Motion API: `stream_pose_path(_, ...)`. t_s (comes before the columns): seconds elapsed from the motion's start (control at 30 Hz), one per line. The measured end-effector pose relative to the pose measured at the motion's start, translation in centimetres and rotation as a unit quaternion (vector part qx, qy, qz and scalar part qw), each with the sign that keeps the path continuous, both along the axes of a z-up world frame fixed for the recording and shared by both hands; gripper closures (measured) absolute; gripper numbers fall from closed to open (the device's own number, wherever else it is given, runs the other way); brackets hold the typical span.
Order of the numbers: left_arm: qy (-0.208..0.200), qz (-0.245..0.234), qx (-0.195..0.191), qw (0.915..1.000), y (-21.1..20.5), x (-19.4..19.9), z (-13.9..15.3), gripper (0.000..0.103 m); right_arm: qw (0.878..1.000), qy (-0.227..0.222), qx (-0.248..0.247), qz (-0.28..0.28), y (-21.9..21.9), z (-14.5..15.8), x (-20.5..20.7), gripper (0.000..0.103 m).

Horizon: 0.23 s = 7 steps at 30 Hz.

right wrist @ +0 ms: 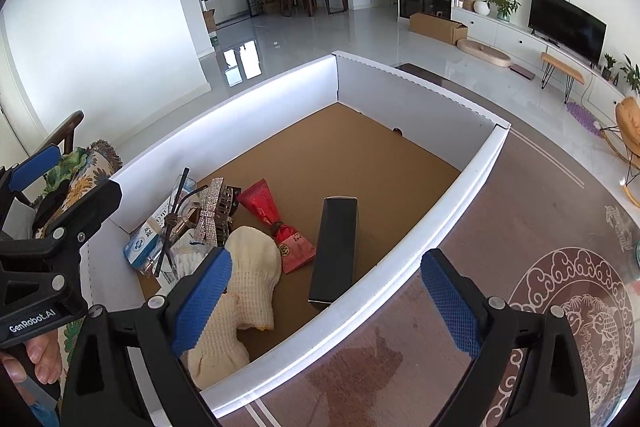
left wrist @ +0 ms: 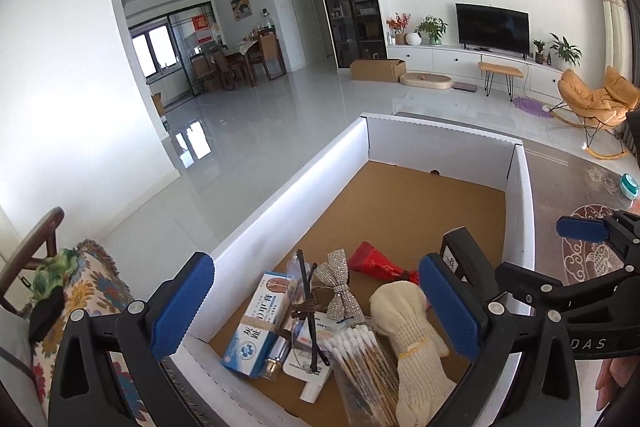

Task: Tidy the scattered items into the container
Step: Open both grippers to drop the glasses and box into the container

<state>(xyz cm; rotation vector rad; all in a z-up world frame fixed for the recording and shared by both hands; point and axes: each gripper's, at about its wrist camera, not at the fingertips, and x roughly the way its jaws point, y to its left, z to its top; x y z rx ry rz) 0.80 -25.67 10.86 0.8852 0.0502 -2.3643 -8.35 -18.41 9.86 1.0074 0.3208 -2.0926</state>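
The white-walled container (right wrist: 452, 223) stands on the patterned counter (right wrist: 520, 211), and most of the task's things already lie on its brown floor, crowded at the near end: a black box (right wrist: 336, 251) leaning by the right wall, a red pouch (right wrist: 276, 223), a cream knitted glove (right wrist: 252, 279), a sparkly bow (left wrist: 338, 287), a medicine carton (left wrist: 260, 327), glasses (left wrist: 308, 311) and a bag of cotton swabs (left wrist: 360, 359). Both the left gripper (left wrist: 316, 311) and the right gripper (right wrist: 328, 303) hang over it spread wide and empty. The step in hand looks like fetching what remains; a small teal jar (left wrist: 629, 185) sits on the counter well apart at the frame edge. Approach it low, straddle it squarely, and drop it in the free far half. The jar is cut off and blurred, and I cannot tell what else lies beyond the right edge.
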Motion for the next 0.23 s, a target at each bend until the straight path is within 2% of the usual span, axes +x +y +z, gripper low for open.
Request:
stream_pose_path(0.07, 0.009, 0.015, 0.030, 0.9994, -0.6, 0.3, -0.1, 0.000, 1.000, 0.000, -0.002, -0.001, 0.1, 0.0, 0.0, 0.007)
stream_pose_path(0.17, 0.011, 0.057, 0.033, 0.9978, -1.2, 0.6, -0.3, 0.000, 1.000, -0.002, -0.005, -0.003, 0.2, 0.1, -0.1, 0.007)
stream_pose_path(0.23, 0.011, 0.066, 0.034, 0.9972, -1.4, 0.6, -0.4, 0.000, 1.000, -0.002, -0.007, -0.003, 0.1, 0.2, -0.1, 0.007)
